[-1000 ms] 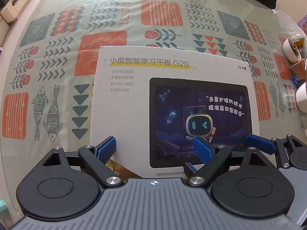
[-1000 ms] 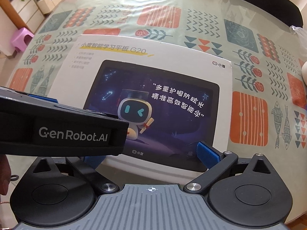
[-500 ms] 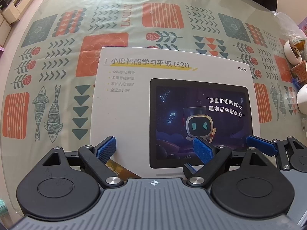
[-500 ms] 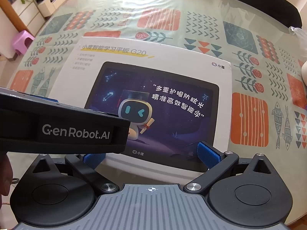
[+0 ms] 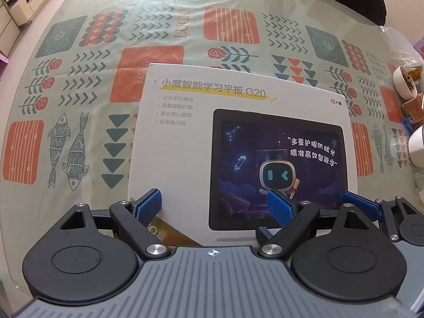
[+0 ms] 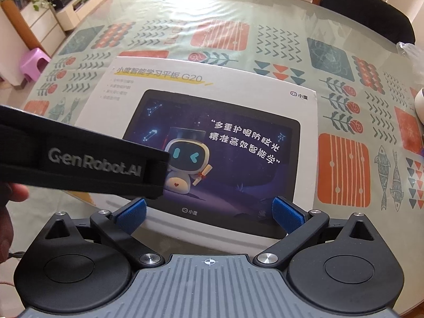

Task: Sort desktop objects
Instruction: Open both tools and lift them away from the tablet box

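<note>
On the patterned table (image 5: 79,39) lies a flat tablet box (image 5: 185,145), near edge toward both grippers. Left gripper (image 5: 214,206) and right gripper (image 6: 209,213) hover spread wide, empty, seemingly ready to lift it.

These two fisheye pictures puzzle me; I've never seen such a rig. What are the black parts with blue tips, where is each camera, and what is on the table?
No robot arm here: a person holds a two-finger gripper in each hand, with a camera on each looking forward along its fingers. The black discs and levers at the bottom of each picture are the gripper itself; the blue pieces are its finger pads. One picture comes from the left gripper, the other from the right gripper. Both are open and hold nothing. Ahead lies a white tablet box flat on a patterned tablecloth. White bowls stand at the table's right edge. The black strap reading GenRobot.AI belongs to the left gripper.
</note>
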`<action>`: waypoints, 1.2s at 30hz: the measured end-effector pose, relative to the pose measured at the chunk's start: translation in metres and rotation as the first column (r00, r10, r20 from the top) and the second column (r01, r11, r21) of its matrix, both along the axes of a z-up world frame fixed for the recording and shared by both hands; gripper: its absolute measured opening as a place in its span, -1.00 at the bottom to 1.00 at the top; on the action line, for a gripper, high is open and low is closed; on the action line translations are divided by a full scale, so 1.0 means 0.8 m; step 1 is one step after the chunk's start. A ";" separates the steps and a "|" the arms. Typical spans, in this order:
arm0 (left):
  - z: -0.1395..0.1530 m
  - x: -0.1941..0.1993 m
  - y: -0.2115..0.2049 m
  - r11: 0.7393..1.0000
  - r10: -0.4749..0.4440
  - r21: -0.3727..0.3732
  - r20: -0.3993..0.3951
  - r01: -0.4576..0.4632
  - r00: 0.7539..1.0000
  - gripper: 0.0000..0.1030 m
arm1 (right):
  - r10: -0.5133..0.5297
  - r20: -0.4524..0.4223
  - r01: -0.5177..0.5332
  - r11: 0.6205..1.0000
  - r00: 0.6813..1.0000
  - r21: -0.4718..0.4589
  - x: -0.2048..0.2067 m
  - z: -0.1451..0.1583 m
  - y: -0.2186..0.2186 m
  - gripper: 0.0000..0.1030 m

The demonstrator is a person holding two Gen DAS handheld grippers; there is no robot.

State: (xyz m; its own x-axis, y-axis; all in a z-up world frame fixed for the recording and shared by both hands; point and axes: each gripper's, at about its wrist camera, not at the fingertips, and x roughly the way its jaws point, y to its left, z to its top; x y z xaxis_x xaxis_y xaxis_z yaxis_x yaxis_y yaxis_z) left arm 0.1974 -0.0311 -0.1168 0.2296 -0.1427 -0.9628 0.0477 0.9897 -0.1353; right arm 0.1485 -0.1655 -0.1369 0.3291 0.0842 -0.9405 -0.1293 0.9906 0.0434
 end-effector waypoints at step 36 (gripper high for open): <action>0.138 -0.147 -0.038 0.992 0.090 0.077 0.146 -0.102 0.985 1.00 | 0.082 0.168 -0.079 0.997 0.982 -0.028 -0.108 0.122 -0.074 1.00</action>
State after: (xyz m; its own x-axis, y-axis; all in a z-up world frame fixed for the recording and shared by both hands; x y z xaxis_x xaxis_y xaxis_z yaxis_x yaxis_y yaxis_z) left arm 0.0796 -0.0612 -0.0065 0.3734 -0.0333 -0.9271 -0.0350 0.9981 -0.0499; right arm 0.0623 -0.2247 -0.0393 0.4763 0.0976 -0.8738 -0.2124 0.9771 -0.0066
